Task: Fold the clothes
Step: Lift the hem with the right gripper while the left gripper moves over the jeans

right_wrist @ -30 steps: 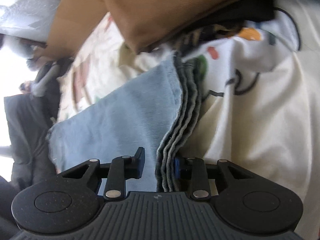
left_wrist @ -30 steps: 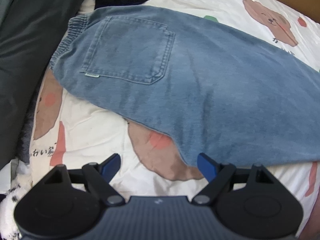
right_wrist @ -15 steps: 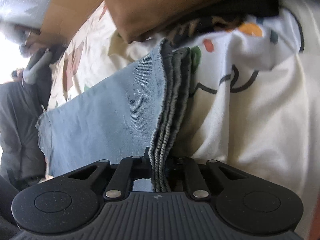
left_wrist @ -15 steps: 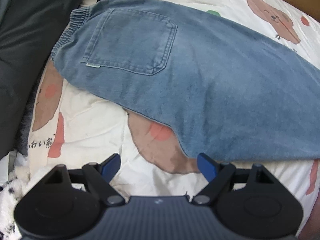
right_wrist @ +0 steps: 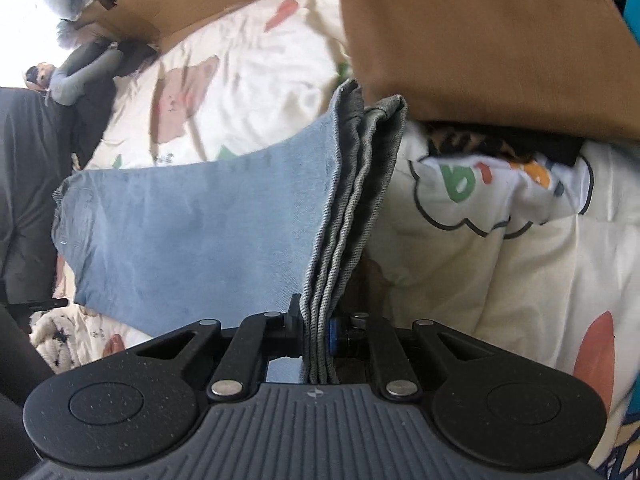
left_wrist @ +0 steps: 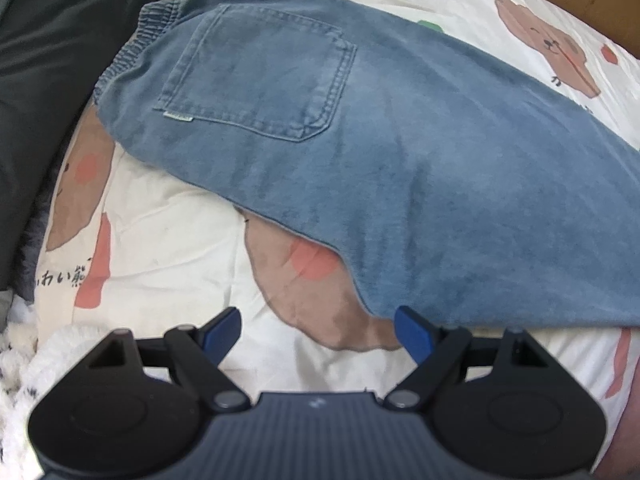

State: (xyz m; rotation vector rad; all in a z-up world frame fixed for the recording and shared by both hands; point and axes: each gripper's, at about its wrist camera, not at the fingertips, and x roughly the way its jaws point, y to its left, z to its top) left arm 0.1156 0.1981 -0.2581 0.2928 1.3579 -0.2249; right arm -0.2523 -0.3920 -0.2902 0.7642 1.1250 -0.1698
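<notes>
1. While the denim trousers (left_wrist: 420,152) lie lengthwise across the cartoon-bear bedsheet (left_wrist: 168,240), already doubled leg on leg with one back pocket (left_wrist: 256,76) facing up, the fold appears to be only partly done.
2. The elastic waistband (left_wrist: 132,52) sits at the far left of the left wrist view, beside a dark grey cloth (left_wrist: 48,60), and the legs run off to the right.
3. The right gripper (right_wrist: 316,344) has its fingers pressed together on the stacked hem ends (right_wrist: 352,200) of the trousers; several denim layers stand pinched between them, lifted off the sheet.
4. The left gripper (left_wrist: 318,330) hovers low over the sheet with its blue-tipped fingers (left_wrist: 412,332) spread wide and nothing between them; the right-hand tip sits at the near edge of the denim, though contact cannot be confirmed.
5. Judged from this layout, the lengthwise halving is finished, and the crosswise folds are what remain: the held hems probably need carrying toward the waistband, perhaps more than once.
6. A brown garment (right_wrist: 480,40) and a printed white cloth (right_wrist: 500,200) lie close to the hem end, so other clothes seemingly wait their turn, or are already done; the views do not settle which.
7. The trousers look smooth, with only one soft ridge near the middle.
</notes>
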